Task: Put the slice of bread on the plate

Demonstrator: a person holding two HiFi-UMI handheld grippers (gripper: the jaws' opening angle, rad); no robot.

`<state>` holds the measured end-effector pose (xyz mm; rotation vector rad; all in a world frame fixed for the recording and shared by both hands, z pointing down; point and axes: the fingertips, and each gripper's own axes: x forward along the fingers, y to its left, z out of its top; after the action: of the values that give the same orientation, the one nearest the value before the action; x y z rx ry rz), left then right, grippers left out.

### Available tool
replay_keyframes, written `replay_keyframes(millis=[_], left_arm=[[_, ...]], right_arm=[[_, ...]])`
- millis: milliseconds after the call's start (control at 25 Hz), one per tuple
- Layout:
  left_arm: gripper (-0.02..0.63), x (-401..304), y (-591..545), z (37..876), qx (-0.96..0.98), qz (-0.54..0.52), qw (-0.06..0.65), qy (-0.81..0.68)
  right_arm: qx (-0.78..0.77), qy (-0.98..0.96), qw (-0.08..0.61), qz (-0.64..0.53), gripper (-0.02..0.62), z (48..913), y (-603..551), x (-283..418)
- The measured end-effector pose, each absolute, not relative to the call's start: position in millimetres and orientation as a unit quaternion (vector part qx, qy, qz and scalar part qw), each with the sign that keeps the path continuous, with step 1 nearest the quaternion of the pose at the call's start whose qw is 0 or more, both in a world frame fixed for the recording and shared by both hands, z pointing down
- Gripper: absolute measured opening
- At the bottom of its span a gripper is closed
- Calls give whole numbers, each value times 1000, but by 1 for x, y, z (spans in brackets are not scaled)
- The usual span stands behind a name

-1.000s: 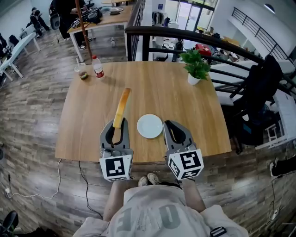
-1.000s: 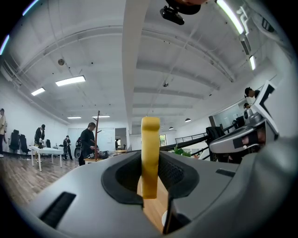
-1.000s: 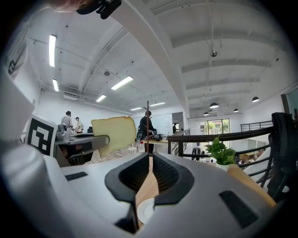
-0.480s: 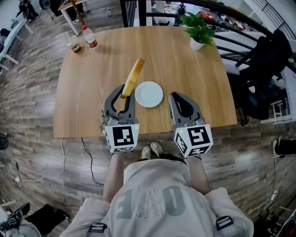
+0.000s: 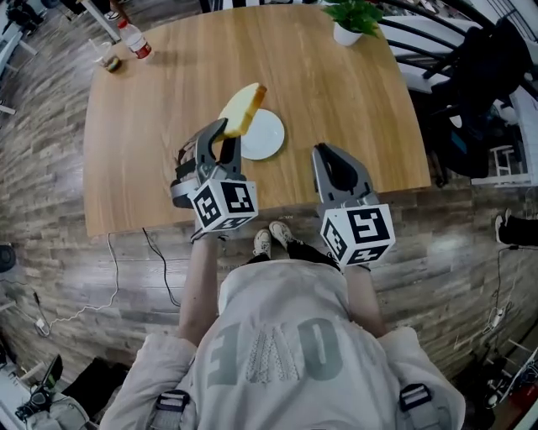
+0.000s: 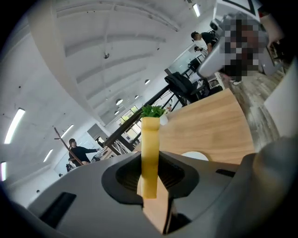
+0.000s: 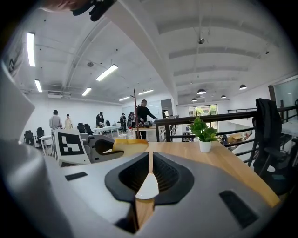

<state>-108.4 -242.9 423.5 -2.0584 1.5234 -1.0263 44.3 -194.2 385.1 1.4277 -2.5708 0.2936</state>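
We have the left gripper (image 5: 224, 134) clamped on the bread (image 5: 243, 108), its jaws pinching the near end of the slice. In the left gripper view the slice stands edge-on between the jaws. In the head view it sits just left of centre in the upper half of the frame and slants up to the right. Its far end overlaps the upper-left rim of the plate (image 5: 267, 139). The plate lies on the table (image 5: 151, 134) just right of the left gripper's jaws.

Our right gripper (image 5: 330, 153) is at the table's near edge, right of the plate and apart from it. Its jaws are together with nothing between them.

A plant (image 5: 352, 18) stands at the top edge, right of centre. A bottle (image 5: 134, 38) and a cup (image 5: 108, 61) are at upper left.
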Motion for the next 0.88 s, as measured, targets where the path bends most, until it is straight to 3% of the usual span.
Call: replay_keyframes(millis=[320, 880], left_arm=[[89, -84, -252, 495, -724, -463, 237, 453], [89, -82, -254, 563, -708, -530, 218, 413]], right_arm=[[508, -847, 117, 102, 35, 399, -188, 74], [545, -818, 155, 93, 35, 409, -172, 105]])
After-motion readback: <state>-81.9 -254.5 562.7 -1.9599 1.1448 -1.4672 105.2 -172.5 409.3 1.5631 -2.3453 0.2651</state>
